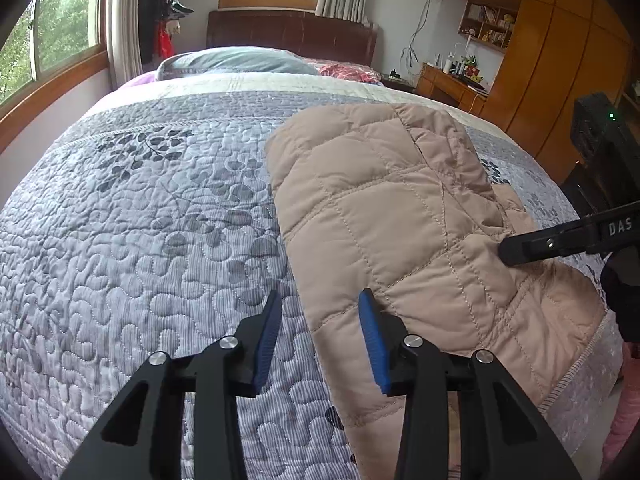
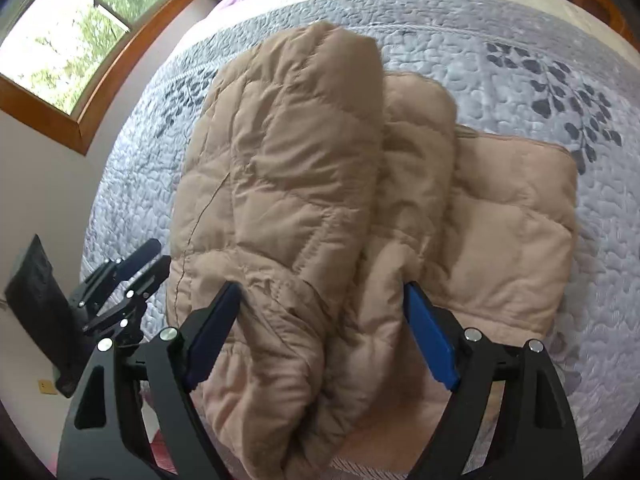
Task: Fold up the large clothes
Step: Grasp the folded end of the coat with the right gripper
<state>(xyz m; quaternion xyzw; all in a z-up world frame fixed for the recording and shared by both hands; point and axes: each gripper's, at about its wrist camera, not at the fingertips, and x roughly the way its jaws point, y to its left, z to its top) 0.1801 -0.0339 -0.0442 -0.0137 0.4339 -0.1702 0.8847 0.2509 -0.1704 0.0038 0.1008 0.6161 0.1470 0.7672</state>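
A beige quilted jacket (image 1: 384,216) lies folded in layers on the bed's grey leaf-patterned quilt (image 1: 140,220). My left gripper (image 1: 320,304) is open and empty, hovering at the jacket's left edge, its right finger over the fabric. My right gripper (image 2: 322,294) is open, its fingers spread on either side of a thick fold of the jacket (image 2: 288,168). The right gripper's black finger (image 1: 560,240) reaches onto the jacket from the right in the left wrist view. The left gripper (image 2: 140,264) shows at the jacket's left side in the right wrist view.
A pillow (image 1: 236,62) and a dark wooden headboard (image 1: 292,34) are at the far end of the bed. A wooden wardrobe (image 1: 560,60) and desk stand to the right. Windows (image 1: 52,36) line the left wall. A black bag (image 2: 36,292) sits by the wall.
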